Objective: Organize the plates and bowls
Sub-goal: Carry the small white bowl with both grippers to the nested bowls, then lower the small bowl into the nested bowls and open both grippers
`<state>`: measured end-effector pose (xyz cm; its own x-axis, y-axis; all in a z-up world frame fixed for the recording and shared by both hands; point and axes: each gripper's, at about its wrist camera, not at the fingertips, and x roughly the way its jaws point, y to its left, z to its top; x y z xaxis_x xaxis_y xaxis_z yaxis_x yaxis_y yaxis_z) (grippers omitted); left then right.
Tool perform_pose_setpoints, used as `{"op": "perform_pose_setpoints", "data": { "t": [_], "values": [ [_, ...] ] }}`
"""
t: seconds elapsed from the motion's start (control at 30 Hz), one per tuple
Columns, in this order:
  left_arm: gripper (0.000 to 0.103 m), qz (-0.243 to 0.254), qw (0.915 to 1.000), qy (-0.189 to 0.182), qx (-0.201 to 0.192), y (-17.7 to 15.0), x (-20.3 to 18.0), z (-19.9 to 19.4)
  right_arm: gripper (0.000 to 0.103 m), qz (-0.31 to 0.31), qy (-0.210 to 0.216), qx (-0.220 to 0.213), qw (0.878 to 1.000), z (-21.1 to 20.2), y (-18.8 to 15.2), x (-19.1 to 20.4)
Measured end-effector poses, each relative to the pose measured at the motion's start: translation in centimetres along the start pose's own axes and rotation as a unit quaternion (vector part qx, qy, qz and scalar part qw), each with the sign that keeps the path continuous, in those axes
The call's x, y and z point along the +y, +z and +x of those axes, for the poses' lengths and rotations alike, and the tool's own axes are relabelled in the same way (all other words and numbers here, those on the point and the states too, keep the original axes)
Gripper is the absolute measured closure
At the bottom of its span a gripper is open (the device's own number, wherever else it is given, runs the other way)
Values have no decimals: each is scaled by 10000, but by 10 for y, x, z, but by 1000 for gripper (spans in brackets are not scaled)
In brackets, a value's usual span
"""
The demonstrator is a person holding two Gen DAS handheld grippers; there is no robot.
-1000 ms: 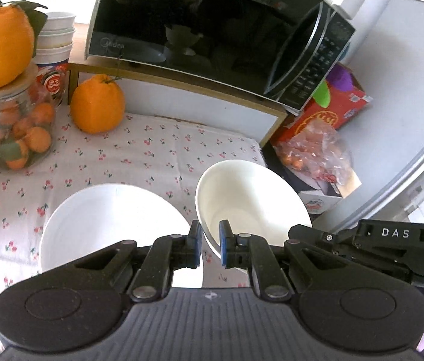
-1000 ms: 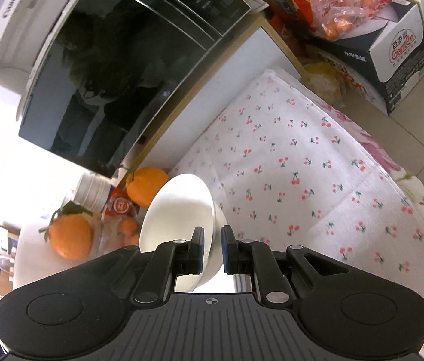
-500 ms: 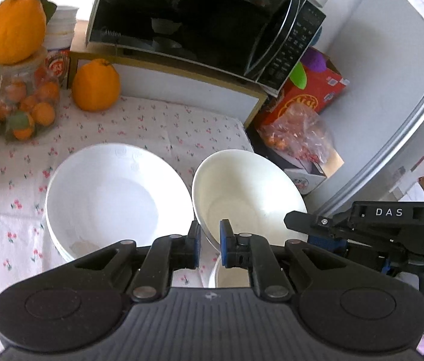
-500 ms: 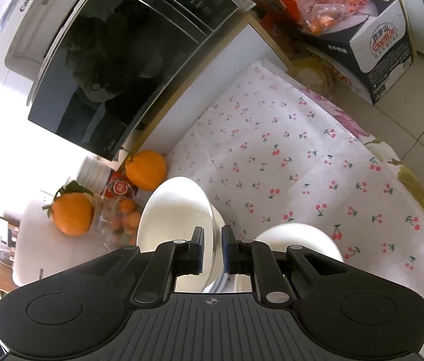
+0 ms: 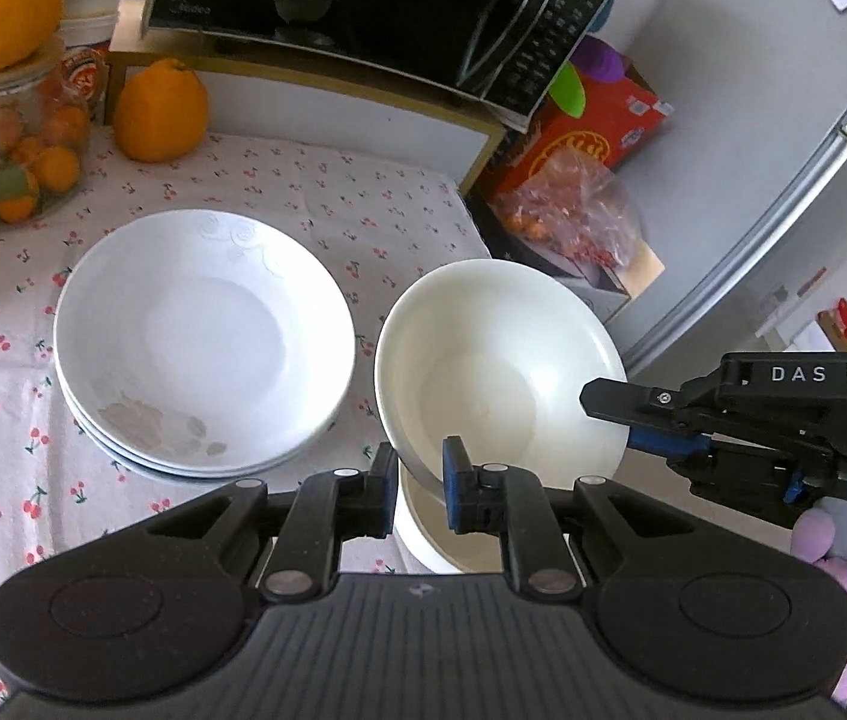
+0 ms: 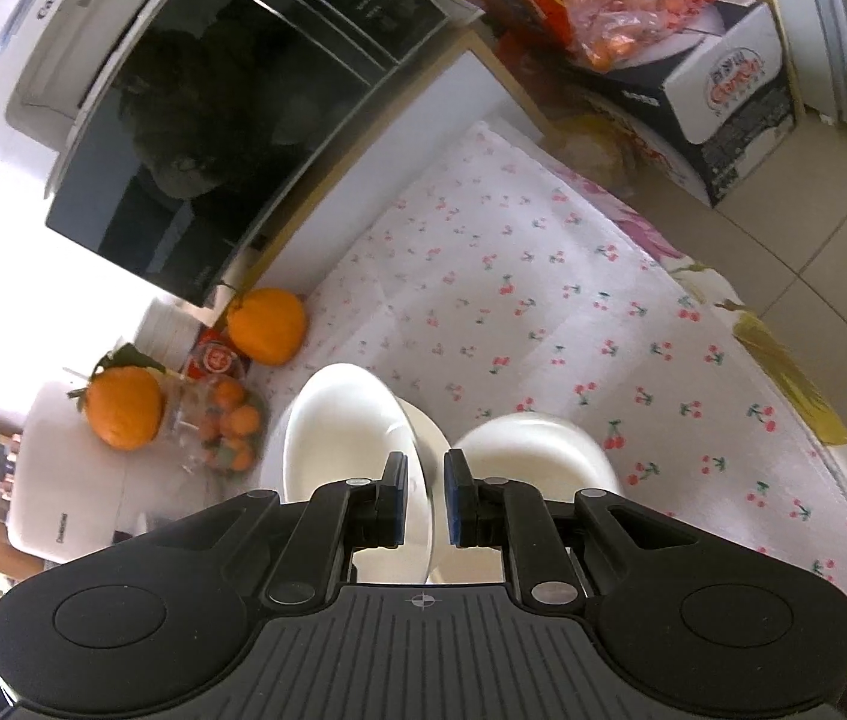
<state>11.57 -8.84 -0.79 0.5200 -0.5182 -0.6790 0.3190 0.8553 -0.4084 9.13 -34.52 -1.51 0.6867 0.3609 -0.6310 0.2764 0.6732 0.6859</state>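
Observation:
My left gripper [image 5: 418, 489] is shut on the near rim of a white bowl [image 5: 495, 366], held tilted above another white bowl [image 5: 423, 531] on the cherry-print tablecloth. My right gripper [image 5: 633, 420] clamps the same bowl's right rim; in its own view the right gripper [image 6: 423, 495] is shut on that bowl [image 6: 351, 426] edge-on, with the lower bowl [image 6: 534, 444] beside it. A stack of white deep plates [image 5: 201, 336] sits to the left on the cloth.
A black microwave [image 5: 363, 6] stands on a white shelf at the back. A large orange [image 5: 159, 111] and a jar of small oranges [image 5: 21, 144] stand back left. Boxes and a bagged fruit pile [image 5: 567, 210] sit beyond the table's right edge, by a grey fridge.
Both grippers have carried the bowl back and down toward the near side. The plate stack and a second bowl beneath have come into view.

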Motion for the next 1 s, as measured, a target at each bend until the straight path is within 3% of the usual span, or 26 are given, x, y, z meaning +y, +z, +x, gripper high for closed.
{"op": "perform_pose_setpoints", "data": {
  "t": [0.57,1.0],
  "values": [
    [89,366,9981,193,466,-16,-17,22,87,13,-842,282,9960,9,-9,-19],
    [87,544,9959,378,611,-23,-18,32,87,83,-1090,524,9926,23,-11,-29]
  ]
}}
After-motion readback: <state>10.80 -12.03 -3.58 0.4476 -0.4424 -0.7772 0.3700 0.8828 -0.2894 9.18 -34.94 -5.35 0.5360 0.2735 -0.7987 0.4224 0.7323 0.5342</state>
